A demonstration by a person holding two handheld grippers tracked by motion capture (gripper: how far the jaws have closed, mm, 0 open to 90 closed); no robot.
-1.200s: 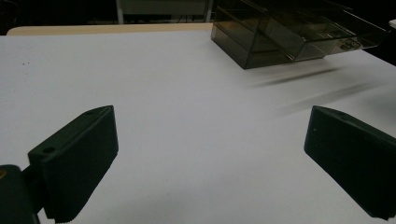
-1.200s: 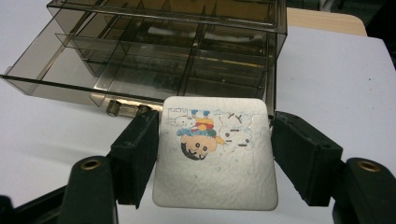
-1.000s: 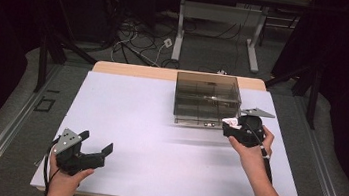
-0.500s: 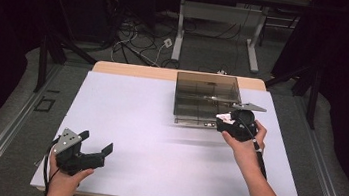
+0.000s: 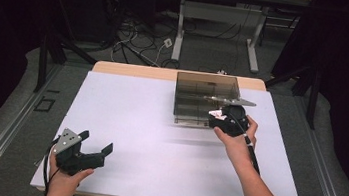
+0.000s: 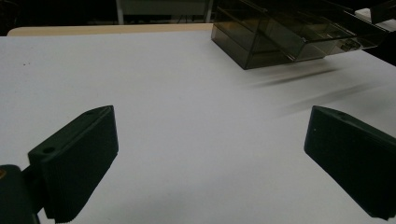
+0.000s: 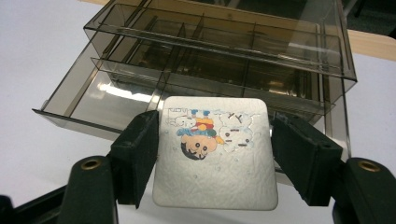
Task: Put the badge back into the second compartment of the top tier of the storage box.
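Right claw (image 7: 212,154) has carried its load across the bench (image 5: 149,125) toward the smoky clear drawer organizer (image 5: 206,98) over the last second; it now sits just in front of the pulled-out lower drawer (image 7: 107,100). I judge the placing step is near: the piece is almost over the open compartments.

Right claw grips a white square coaster (image 7: 215,156) by its two side edges, jaws closed on it. The coaster has rounded corners, a dimpled surface and a small cartoon print of a child, upside down from my camera. It is held off the bench, roughly flat.

Left claw (image 5: 86,153) rests at the near left of the bench, jaws spread wide, nothing between them.
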